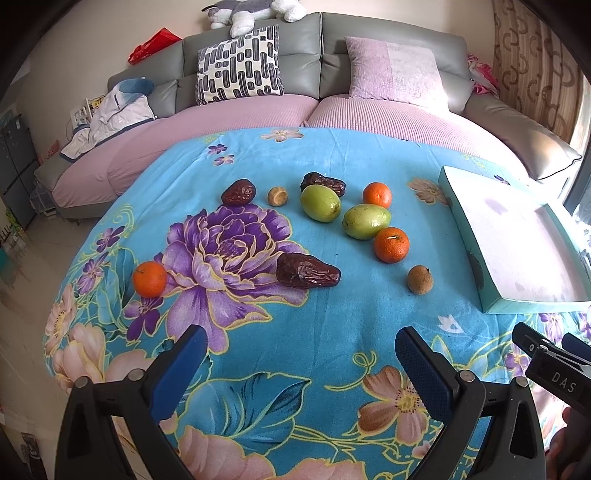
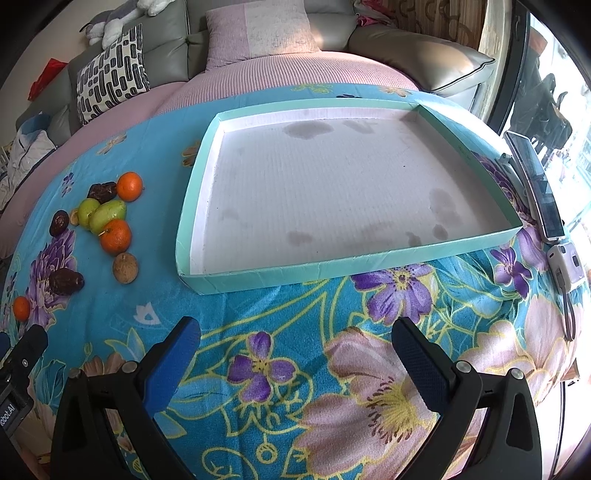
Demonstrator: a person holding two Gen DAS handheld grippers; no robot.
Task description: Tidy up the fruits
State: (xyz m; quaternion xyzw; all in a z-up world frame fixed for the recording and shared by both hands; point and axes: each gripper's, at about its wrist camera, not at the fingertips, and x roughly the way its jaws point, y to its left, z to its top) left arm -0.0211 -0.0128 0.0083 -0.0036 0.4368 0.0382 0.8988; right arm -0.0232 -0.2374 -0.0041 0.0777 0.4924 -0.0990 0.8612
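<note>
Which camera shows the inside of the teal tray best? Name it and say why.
The right wrist view: the teal tray fills the frame, all four walls and its stained white floor visible, no fruit inside. The left wrist view catches the tray only at its right edge, foreshortened and washed out by glare, partly cut off.

**Room and clutter around the spread**

A blue floral blanket [image 1: 332,350] covers the surface under and ahead of the jaws. Far beyond them stands a grey sofa [image 1: 306,48] with a black-and-white cushion [image 1: 240,66], a lilac cushion [image 1: 395,74] and a plush toy [image 1: 251,11] on its back. Right of the right-hand jaws lie a phone [image 2: 535,184] and a small white device [image 2: 565,264].
</note>
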